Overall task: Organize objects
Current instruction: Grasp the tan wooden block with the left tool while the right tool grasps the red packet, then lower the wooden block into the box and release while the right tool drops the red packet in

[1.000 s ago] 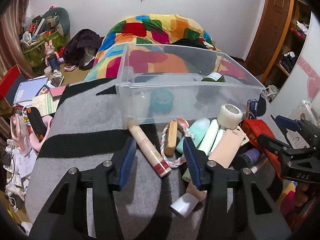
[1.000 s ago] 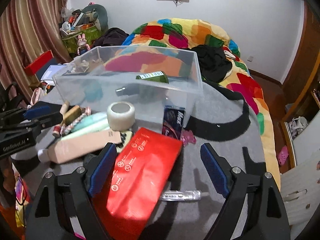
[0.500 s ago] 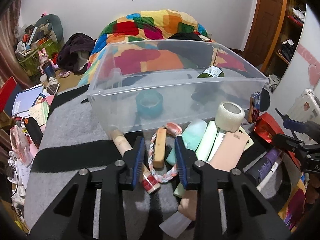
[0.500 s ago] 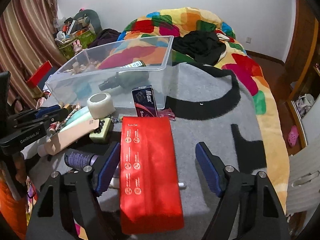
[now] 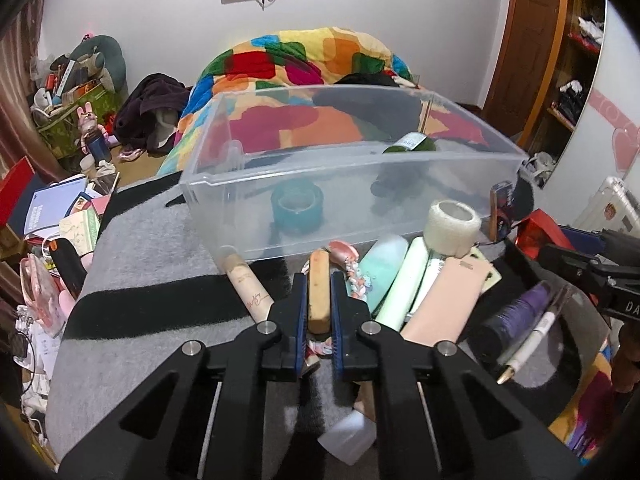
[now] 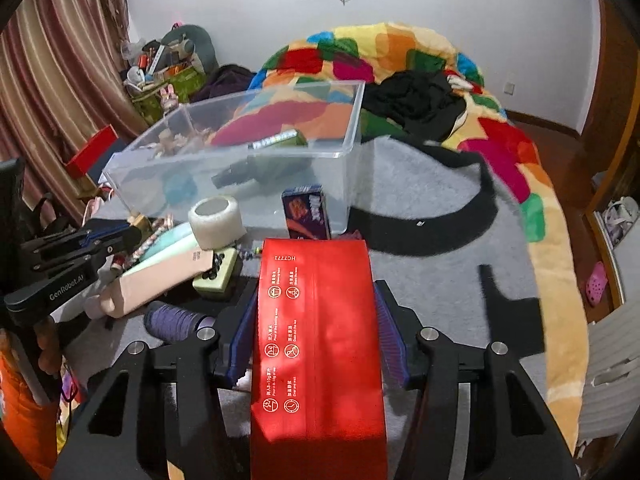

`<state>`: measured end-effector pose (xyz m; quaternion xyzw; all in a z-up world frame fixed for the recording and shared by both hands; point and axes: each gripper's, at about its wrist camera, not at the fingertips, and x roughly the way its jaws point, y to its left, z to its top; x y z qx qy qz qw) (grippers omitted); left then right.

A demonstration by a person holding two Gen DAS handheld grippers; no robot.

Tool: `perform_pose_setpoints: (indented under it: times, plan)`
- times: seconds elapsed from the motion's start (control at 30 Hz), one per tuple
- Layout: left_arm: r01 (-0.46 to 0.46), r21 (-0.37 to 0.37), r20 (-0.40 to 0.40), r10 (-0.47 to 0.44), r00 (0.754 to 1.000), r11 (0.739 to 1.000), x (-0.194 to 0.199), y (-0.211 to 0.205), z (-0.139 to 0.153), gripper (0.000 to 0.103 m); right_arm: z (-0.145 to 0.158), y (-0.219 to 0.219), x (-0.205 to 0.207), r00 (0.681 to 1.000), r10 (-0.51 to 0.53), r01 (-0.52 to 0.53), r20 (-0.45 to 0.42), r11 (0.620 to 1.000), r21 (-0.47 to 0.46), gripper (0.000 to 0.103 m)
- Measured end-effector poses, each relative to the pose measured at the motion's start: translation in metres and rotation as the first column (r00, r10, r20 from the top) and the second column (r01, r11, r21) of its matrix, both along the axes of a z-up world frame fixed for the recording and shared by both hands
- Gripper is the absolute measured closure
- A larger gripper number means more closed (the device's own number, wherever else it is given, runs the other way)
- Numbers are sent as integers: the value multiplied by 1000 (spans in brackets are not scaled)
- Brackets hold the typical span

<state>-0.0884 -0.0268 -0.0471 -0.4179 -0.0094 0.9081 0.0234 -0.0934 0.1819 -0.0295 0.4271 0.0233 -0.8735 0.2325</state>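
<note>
My left gripper (image 5: pixel 319 300) is shut on a tan wooden block (image 5: pixel 319 290) that lies on a braided rope (image 5: pixel 352 272) just in front of the clear plastic bin (image 5: pixel 344 216). The bin holds a teal tape roll (image 5: pixel 297 207) and a dark green bottle (image 5: pixel 408 148). My right gripper (image 6: pixel 316 320) is shut on a red flat pouch (image 6: pixel 316 332) on the grey blanket. The left gripper (image 6: pixel 100 240) also shows at the left of the right wrist view.
In front of the bin lie a white tape roll (image 5: pixel 452 222), mint tubes (image 5: pixel 400 284), a pink tube (image 5: pixel 444 300), a beige tube (image 5: pixel 248 288), a purple spool (image 6: pixel 172 322), a pen (image 5: pixel 528 340) and a dark blue box (image 6: pixel 306 216). A colourful duvet (image 6: pixel 400 64) lies behind.
My left gripper moved forward and closed on the wooden block. My right gripper moved over the red pouch and closed on its sides.
</note>
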Motion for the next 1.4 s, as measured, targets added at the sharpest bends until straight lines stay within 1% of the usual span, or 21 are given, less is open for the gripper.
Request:
perform_pose_setpoints:
  times: [0.23,0.47,0.57,0.7,0.97,1.13,1.27,1.4]
  plan:
    - [9,46,-76,-6,997,999,12,-2,33,93,33,7,5,997,-16,13,-80,999,-42,53]
    - [-7,88,-141,19,990,996,9,-11,61,93,65,-4,-3,986,-17,8,-167,999,-54,53]
    - [-19,90,-152,32,988,996,4,-16,65,93,74,-14,-13,981,-16,6,-193,999,-51,53]
    - [-40,88,-145,53,988,995,-9,-23,66,93,80,-29,-34,982,0,-10,-189,999,-53,53]
    - [-70,85,-82,77,994,994,-47,-34,56,93,72,-63,-75,986,38,-37,-160,999,13,53]
    - [-75,60,-58,79,995,995,-65,-33,53,93,52,-82,-101,994,69,-65,-89,996,56,53]
    - [-72,45,-39,73,997,996,-72,-32,47,93,38,-91,-110,995,85,-81,-52,994,79,53]
    - [-63,67,-2,63,998,996,-77,-34,37,93,29,-95,-110,994,107,-104,-28,990,96,53]
